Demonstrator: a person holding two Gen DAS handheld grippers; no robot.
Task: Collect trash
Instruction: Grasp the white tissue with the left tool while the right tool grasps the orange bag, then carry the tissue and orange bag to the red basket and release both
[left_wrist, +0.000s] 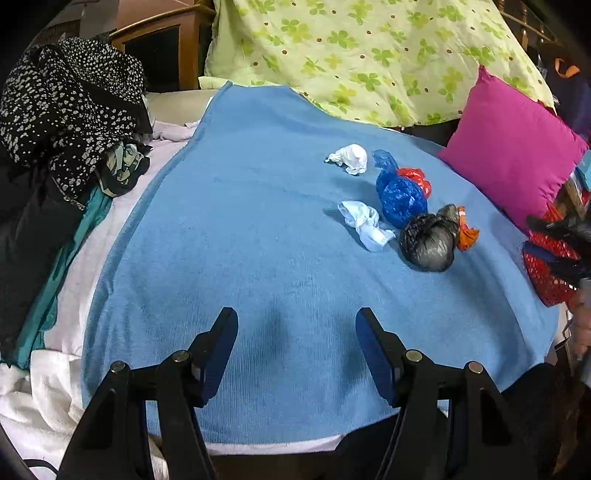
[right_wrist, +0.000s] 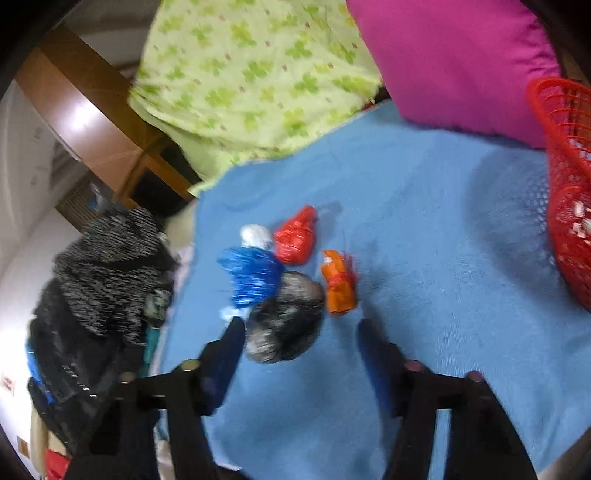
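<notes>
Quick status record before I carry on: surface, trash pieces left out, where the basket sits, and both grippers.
surface: blue towel spread over a bed
trash on towel: two white wads, blue bag, red bag, orange bag, black bag
basket: red mesh basket at the towel's right edge, white scraps inside
left gripper: open, nothing between the jaws
right gripper: open, nearest the black bag, no grip

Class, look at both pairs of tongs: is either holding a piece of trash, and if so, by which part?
Nothing is held. The left tongs stand open over bare blue towel; the right tongs are open near the black bag, not gripping it.
</notes>
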